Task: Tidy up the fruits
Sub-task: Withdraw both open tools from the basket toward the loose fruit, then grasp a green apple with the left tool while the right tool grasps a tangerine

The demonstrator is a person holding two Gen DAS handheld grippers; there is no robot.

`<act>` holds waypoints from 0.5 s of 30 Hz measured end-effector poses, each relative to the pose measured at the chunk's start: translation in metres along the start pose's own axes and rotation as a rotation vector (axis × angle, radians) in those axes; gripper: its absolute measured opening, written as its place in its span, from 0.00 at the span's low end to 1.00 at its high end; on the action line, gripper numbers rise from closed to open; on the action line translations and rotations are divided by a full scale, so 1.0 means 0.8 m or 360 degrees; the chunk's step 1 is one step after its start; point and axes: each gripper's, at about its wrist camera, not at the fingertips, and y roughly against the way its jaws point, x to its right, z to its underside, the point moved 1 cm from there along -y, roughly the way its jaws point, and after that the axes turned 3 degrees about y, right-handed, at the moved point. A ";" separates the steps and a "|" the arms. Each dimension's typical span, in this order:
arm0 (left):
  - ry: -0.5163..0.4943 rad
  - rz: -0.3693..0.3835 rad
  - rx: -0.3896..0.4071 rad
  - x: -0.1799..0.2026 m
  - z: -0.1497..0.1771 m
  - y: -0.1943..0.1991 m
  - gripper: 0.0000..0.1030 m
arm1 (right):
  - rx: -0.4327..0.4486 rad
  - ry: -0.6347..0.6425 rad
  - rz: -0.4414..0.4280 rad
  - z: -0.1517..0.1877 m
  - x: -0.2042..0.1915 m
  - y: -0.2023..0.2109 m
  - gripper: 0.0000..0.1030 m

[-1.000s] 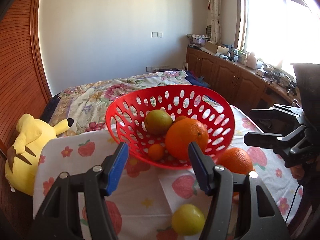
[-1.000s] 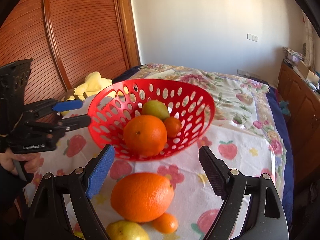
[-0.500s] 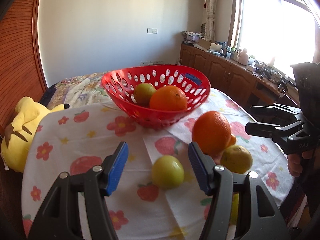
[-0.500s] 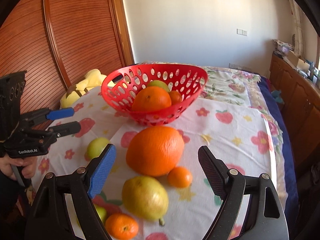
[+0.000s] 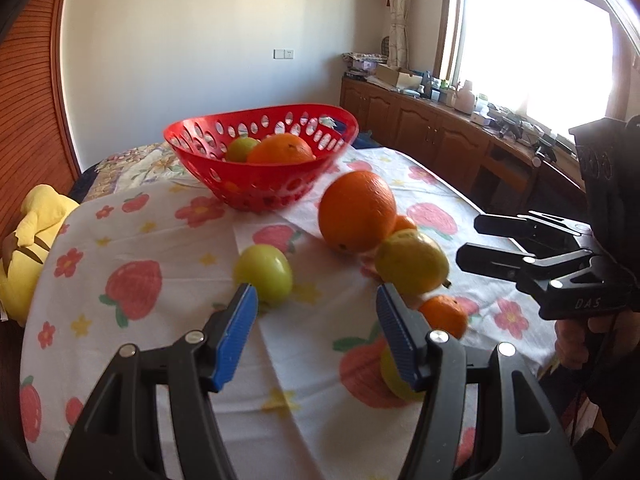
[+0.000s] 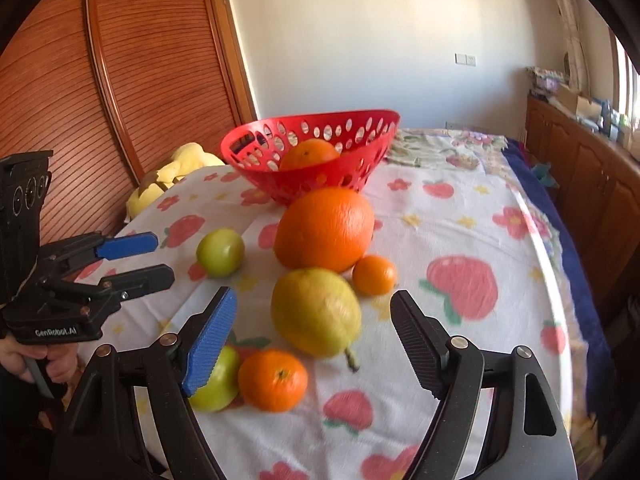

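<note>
A table under a fruit-print cloth (image 6: 460, 232) carries a red basket (image 6: 312, 180) and loose fruit (image 6: 324, 228)

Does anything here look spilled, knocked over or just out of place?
Nothing looks spilled or damaged. The red perforated plastic basket stands upright with some fruit inside, yet six fruits lie loose on the strawberry-print tablecloth in front of it, among them a large orange and a yellow pear.

A red basket (image 6: 320, 176) with oval holes stands on a white cloth (image 6: 460, 248) printed with red strawberries, pink flowers and yellow stars. Before it lie a big orange (image 6: 324, 230), a yellow pear (image 6: 316, 312) and a green fruit (image 6: 220, 252).
</note>
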 end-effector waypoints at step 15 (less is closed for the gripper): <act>-0.0036 0.0161 -0.0085 0.047 0.035 -0.004 0.60 | -0.0057 -0.0043 -0.0026 0.039 -0.002 0.003 0.65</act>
